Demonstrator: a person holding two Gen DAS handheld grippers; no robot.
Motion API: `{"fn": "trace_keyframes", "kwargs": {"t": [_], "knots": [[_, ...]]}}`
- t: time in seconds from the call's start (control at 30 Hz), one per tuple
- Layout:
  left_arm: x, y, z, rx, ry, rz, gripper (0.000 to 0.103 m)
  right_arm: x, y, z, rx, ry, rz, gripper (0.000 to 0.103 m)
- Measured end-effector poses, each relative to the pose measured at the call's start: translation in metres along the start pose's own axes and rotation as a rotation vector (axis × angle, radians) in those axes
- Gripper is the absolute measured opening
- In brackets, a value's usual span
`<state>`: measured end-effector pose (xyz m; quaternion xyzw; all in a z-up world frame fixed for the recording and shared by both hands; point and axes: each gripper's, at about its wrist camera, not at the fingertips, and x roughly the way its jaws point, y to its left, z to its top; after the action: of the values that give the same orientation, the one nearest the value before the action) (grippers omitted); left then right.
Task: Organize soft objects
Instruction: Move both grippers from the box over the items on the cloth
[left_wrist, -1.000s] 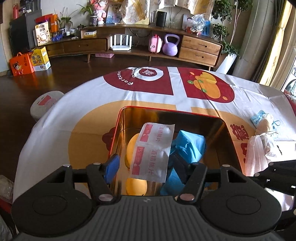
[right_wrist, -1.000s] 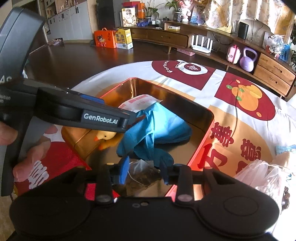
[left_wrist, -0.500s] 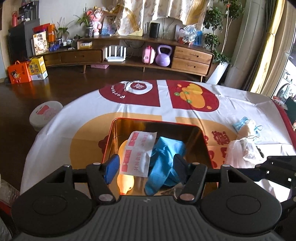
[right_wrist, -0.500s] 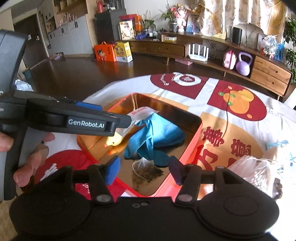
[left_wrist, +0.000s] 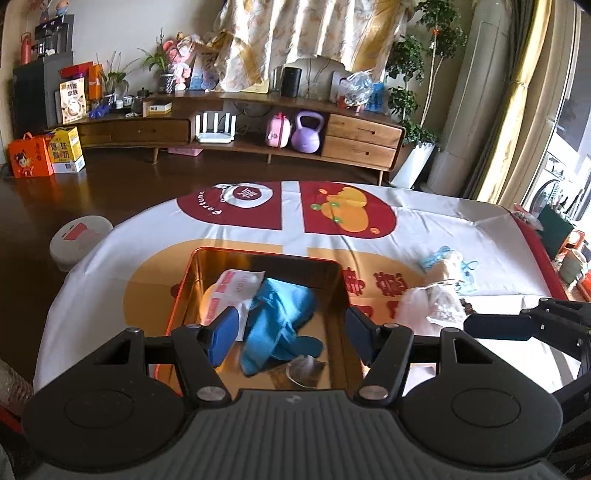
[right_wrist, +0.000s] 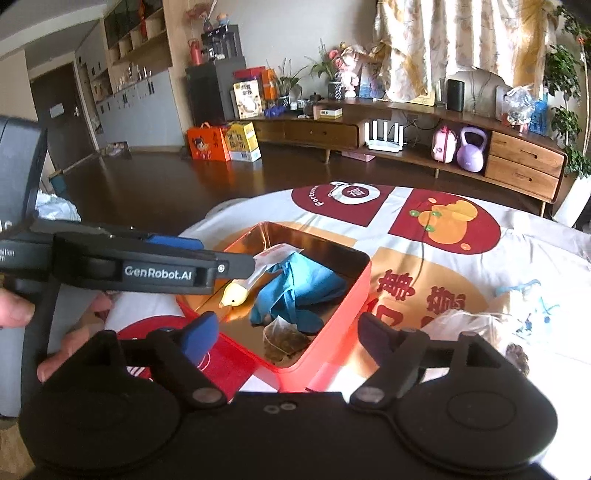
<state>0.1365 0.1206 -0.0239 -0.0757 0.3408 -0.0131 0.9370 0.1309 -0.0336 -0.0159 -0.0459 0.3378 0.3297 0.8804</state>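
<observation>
A round table (left_wrist: 436, 221) covered by a white cloth with red and orange prints fills most of both views. On it sits a red tin box (left_wrist: 334, 284) with a shiny gold inside, open at the top (right_wrist: 325, 334).

The largest thing in the box is a crumpled blue glove (left_wrist: 280, 317), lying near the middle (right_wrist: 299, 291). Partly under it, toward the far left corner, lies a white packet with red print (left_wrist: 231, 290). A yellow toy duck (right_wrist: 233, 295) rests against the left wall of the box, beside the glove. At the near end of the box, touching the glove's edge, lies a tea bag (right_wrist: 282, 338) with dark leaves inside (left_wrist: 304, 371).

Outside the box, on the cloth to its right, a clear plastic bag (left_wrist: 428, 306) lies well apart from the box wall (right_wrist: 461, 321). Just behind it sits a small pale bundle with blue string (left_wrist: 445, 264).

The left gripper (left_wrist: 290, 338) hangs above the near end of the box, its jaws spread wide and holding nothing. The right gripper (right_wrist: 286, 338) hovers over the box's near right corner, jaws likewise parted and empty. The left tool's body crosses the right wrist view at the left side, held in the person's left hand (right_wrist: 62, 332).
</observation>
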Motion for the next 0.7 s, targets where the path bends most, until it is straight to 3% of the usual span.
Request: {"fn": "trace_keyframes", "kwargs": {"t": [0.23,0.37,0.57,0.7], "knots": [[-0.017,-0.023,-0.008,0.013,-0.008,-0.026,0.064,-0.027,-0.016,-0.014,0.046,-0.033,-0.009,0.093],[-0.021,-0.036,-0.014,0.011,-0.014,-0.037,0.075,-0.042,-0.028,-0.024,0.056,-0.050,-0.030,0.096],[-0.022,-0.056,-0.021,0.013,-0.019,-0.051,0.075,-0.060,-0.053,-0.038,0.093,-0.068,-0.069,0.097],[-0.019,-0.070,-0.024,0.018,-0.020,-0.051,0.084,-0.070,-0.072,-0.046,0.123,-0.080,-0.096,0.099]]}}
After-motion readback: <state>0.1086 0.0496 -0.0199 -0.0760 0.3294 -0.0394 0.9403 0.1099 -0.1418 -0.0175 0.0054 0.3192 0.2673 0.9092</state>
